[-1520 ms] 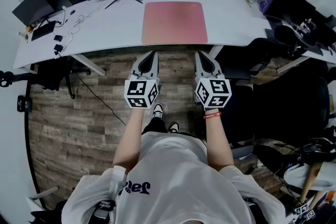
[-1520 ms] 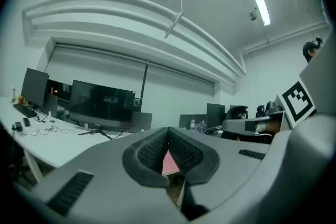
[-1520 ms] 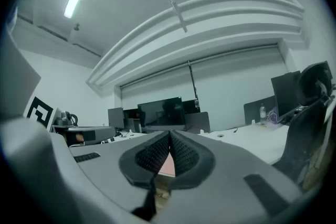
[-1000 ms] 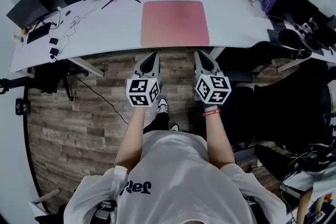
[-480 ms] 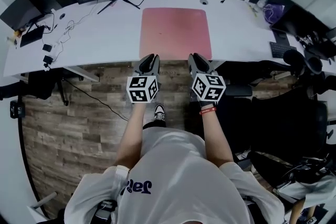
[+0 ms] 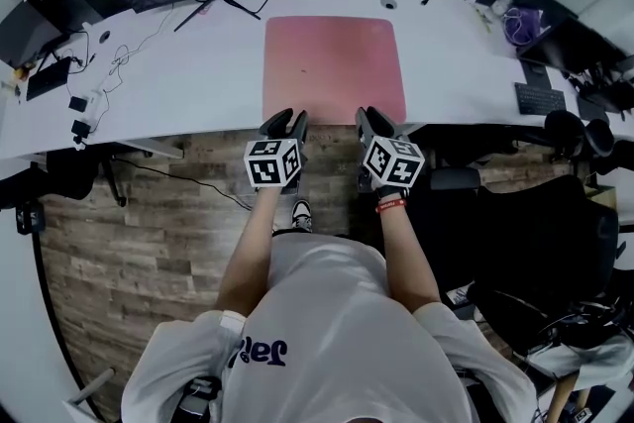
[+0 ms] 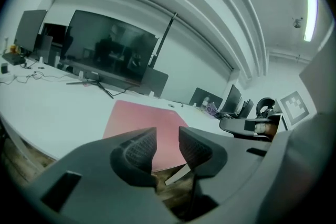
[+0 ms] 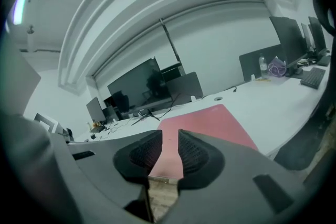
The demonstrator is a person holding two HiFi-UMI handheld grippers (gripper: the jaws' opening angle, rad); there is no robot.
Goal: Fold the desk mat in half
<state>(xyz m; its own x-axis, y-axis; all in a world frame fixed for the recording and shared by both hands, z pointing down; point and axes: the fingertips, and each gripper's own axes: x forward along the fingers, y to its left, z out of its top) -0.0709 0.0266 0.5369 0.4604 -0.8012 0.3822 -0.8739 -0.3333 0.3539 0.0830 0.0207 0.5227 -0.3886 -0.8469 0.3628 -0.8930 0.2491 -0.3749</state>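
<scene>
Head view shows the pink desk mat (image 6: 334,66) lying flat on the white table (image 6: 178,79) in front of me. My left tool (image 6: 284,123) and right tool (image 6: 371,121) are just by its near edge, one near each corner. Both tools have just been opening, and their jaws stand apart with nothing pinched.

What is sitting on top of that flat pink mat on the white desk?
Nothing rests on the flat pink desk mat except one tiny dark speck. The long white desk top beneath it is covered and cannot be seen.
</scene>
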